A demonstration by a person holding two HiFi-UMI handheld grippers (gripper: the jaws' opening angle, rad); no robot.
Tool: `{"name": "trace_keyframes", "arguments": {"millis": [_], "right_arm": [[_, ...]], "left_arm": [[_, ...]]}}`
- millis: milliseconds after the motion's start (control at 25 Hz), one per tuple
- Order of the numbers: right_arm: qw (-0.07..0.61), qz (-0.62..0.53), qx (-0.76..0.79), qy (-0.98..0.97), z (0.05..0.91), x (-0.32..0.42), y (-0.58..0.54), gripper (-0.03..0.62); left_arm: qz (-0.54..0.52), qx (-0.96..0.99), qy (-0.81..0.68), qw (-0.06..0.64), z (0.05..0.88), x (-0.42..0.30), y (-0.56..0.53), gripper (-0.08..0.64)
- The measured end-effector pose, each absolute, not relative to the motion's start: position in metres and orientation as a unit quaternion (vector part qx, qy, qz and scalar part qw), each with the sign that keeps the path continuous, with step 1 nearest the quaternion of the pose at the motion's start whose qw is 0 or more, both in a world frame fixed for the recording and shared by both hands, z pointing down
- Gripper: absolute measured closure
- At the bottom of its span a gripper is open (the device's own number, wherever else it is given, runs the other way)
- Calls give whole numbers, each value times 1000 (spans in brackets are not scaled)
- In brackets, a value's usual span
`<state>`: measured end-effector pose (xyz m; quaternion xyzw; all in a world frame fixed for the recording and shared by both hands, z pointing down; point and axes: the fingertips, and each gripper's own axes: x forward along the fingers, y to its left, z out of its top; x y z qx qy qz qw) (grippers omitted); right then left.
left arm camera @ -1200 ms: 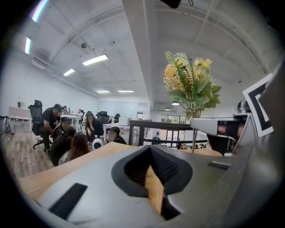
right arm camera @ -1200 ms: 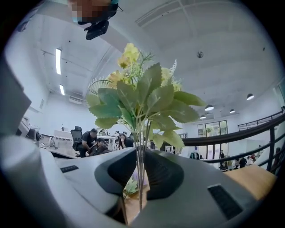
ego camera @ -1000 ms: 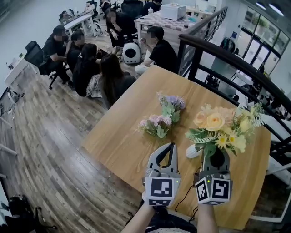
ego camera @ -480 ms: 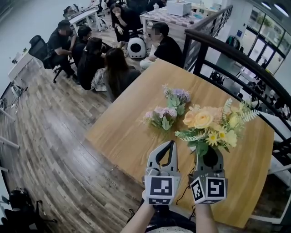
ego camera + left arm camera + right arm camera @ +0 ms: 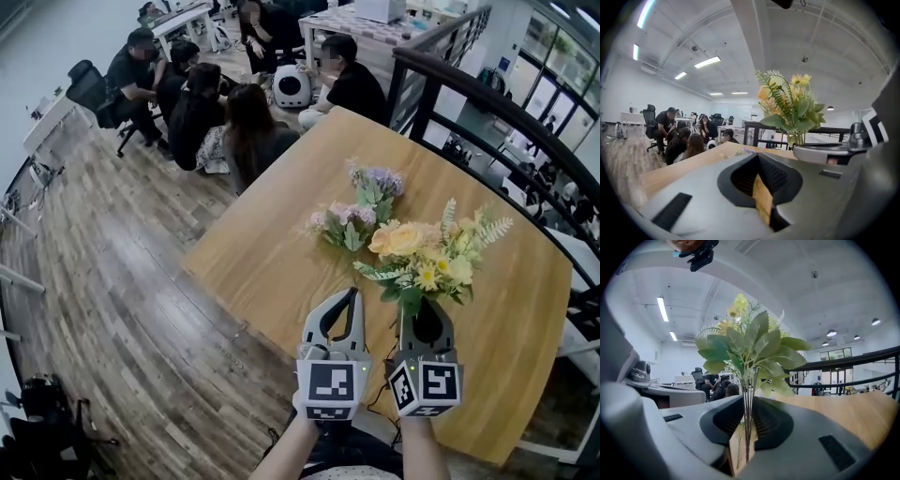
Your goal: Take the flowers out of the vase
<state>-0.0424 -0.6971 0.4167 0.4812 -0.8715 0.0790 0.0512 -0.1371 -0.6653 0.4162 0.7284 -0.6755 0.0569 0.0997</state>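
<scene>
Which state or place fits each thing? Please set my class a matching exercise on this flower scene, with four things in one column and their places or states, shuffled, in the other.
Things
1. yellow bouquet
2. pink and purple bunches
3. left gripper
4. seated people

Places or states
A. nothing between its jaws
B. beyond the far edge of the table
C. held by its stems in the right gripper
D. lying on the table

Pairs: 1-C, 2-D, 3-A, 4-B
</scene>
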Motion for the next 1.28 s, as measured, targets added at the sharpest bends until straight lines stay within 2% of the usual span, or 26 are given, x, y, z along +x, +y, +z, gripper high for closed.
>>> {"name": "trace_keyframes", "arguments": {"millis": [1280], "right_arm": [[74,125,474,-869,453,-40,-666,514]], "left_arm": [[62,720,-680,123,439,-143,-635,528]]}}
